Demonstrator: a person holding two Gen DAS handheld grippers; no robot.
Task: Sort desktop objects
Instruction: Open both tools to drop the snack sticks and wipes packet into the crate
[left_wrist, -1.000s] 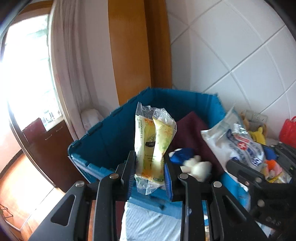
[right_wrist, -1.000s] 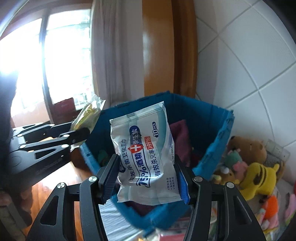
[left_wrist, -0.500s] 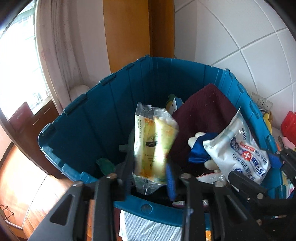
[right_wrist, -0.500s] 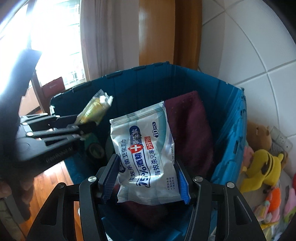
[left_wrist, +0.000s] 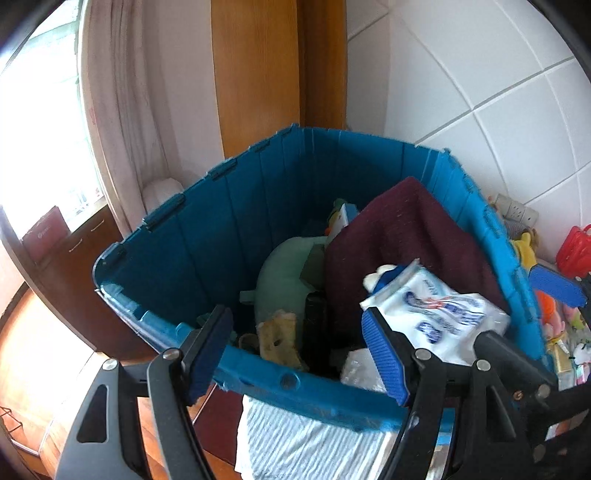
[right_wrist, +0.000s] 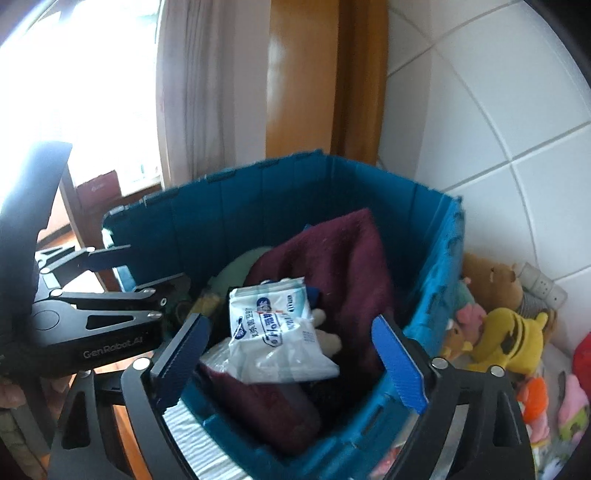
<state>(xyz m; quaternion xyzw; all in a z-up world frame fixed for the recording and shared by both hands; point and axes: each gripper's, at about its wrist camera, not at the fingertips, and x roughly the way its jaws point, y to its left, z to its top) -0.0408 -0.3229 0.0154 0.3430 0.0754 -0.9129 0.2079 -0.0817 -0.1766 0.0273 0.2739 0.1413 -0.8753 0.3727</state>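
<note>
Wipes pack (right_wrist: 275, 328) now loose in blue bin (right_wrist: 436, 295), snack packet gone, both tools just opened

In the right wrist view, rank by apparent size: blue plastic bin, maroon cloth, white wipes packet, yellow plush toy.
1. Blue plastic bin
2. Maroon cloth
3. White wipes packet
4. Yellow plush toy, close to the packet, so unsure.

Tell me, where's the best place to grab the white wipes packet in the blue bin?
Probably the wipes packet by its two long edges, coming from above. It lies loose and tilted on top of the maroon cloth, flat and thin, so the open right gripper could straddle it.
</note>
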